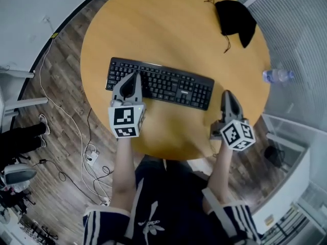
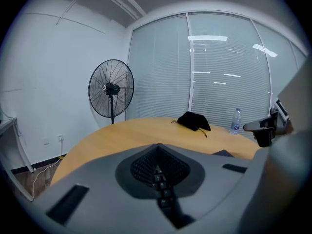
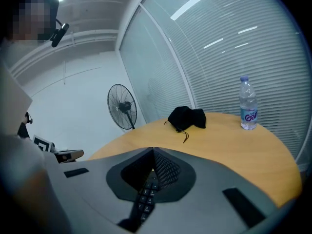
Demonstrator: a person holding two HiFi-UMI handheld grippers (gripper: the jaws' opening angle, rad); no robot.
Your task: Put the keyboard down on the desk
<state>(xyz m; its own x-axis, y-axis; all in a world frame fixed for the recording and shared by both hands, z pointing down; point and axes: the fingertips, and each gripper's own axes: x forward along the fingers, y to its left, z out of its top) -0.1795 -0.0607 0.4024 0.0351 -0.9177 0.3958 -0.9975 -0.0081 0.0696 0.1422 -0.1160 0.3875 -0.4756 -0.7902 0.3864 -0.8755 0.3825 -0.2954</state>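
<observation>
Black keyboard (image 1: 162, 84) lies flat on the round wooden worktop (image 1: 168, 29), and that's where it sits as we look in. The left tool (image 1: 134, 77) hangs over the keyboard's left portion, jaws pressed fully together with nothing gripped (its own view shows only a strip of keys through the slit under the tips). The right tool (image 1: 228, 94) is just off the keyboard's right end, over bare wood, jaws closed tight too and empty. Ahead of both tools, well across the worktop, sits a black pouch (image 1: 236, 17) with its cord trailing. Ahead and to the right of the right tool, a water bottle (image 1: 278, 76) stands upright at the worktop's rim. Beyond the left tool, past the far edge, stands a pedestal fan (image 2: 111, 88).
</observation>
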